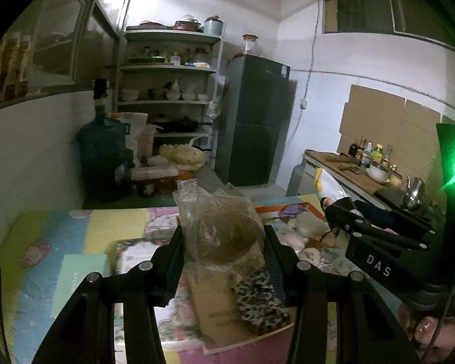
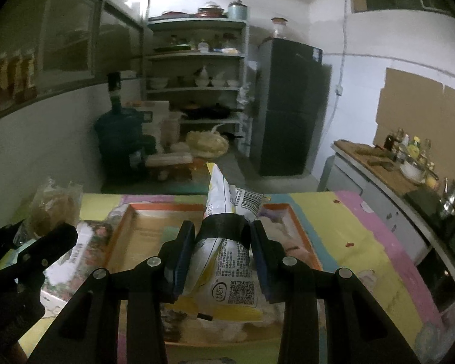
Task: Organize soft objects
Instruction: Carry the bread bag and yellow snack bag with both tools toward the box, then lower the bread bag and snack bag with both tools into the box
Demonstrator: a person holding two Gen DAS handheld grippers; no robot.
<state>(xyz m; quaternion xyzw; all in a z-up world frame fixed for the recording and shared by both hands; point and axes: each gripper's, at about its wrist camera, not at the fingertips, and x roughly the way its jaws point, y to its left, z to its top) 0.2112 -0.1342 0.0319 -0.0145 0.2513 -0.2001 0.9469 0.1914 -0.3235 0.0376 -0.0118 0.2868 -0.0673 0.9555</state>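
Note:
My left gripper (image 1: 224,242) is shut on a clear plastic bag (image 1: 218,218) with brown contents, held up over the table. Seen from the right wrist, that bag (image 2: 51,206) and the left gripper (image 2: 60,233) are at the far left. My right gripper (image 2: 223,233) is shut on a yellow and white packet (image 2: 227,200) with a barcode and a black band around it. From the left wrist, the right gripper (image 1: 333,212) and its packet (image 1: 329,182) are at the right. Below both lies an orange-rimmed tray (image 2: 130,212) with pale soft items (image 1: 306,224).
The table wears a pastel patchwork mat (image 1: 45,242). A leopard-print cloth (image 1: 257,297) lies on a flat cardboard box (image 1: 215,312) under the left gripper. Behind stand a water bottle (image 1: 103,145), shelves (image 1: 170,69) and a dark fridge (image 1: 257,118). A cluttered counter (image 2: 388,163) runs along the right.

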